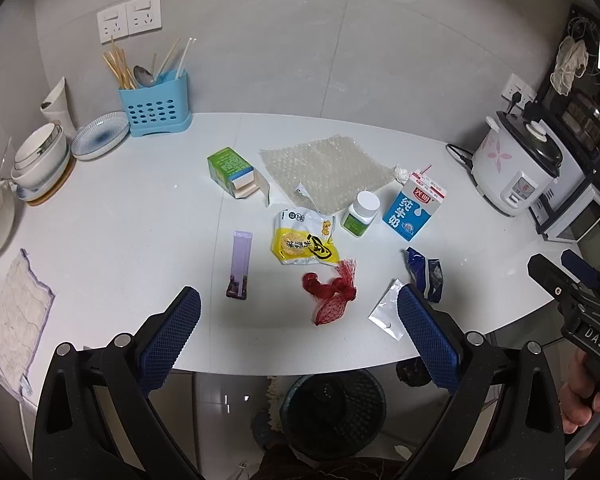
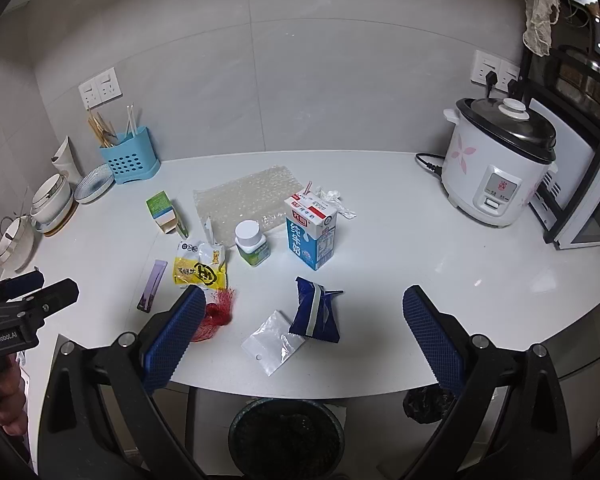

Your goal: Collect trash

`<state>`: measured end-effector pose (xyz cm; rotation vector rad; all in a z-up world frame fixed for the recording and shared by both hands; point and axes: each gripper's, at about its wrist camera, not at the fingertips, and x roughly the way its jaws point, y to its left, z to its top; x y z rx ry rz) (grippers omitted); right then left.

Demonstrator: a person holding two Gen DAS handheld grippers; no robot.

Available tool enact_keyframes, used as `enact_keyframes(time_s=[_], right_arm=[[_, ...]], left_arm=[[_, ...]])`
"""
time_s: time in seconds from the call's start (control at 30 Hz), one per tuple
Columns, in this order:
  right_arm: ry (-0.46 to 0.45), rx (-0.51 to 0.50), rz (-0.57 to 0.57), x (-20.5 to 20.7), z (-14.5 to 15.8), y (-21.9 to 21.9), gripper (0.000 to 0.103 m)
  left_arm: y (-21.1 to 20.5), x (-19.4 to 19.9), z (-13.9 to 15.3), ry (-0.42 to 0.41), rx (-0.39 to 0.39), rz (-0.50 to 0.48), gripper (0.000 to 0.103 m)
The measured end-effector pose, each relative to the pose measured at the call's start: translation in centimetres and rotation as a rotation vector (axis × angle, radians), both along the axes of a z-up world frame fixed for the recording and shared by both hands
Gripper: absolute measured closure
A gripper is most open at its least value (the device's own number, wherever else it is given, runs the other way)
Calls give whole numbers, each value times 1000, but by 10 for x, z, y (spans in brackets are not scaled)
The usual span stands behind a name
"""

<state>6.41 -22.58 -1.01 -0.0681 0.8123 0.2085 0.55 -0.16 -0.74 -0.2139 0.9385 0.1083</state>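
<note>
Blue cutlery holder [image 1: 156,108] with chopsticks at the table's [image 1: 140,220] eleven o'clock corner, patterned plate [image 1: 99,135] leaning beside it. Stacked bowls [image 1: 40,160] at ten o'clock. Quilted cloth [image 1: 16,316] at eight. White rice cooker [image 2: 496,164] at two o'clock, plugged into wall outlet [image 2: 494,70].

- Three wrappers are lying: yellow wrapper [image 1: 303,241], blue wrapper [image 2: 316,312], purple sachet [image 1: 239,264].
- Two cartons are sitting: milk carton [image 2: 311,232], green box [image 1: 231,168].
- One pill bottle [image 1: 360,214] is standing.
- One red net [image 1: 334,294] is lying.
- One bubble wrap [image 1: 326,166] is lying.
</note>
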Motion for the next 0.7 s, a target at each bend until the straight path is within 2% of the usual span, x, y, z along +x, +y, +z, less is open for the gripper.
enact_keyframes(time_s=[0.7], right_arm=[[14, -1, 7, 5, -4, 3, 8]], left_arm=[[2, 0, 2, -2, -9, 5, 6]])
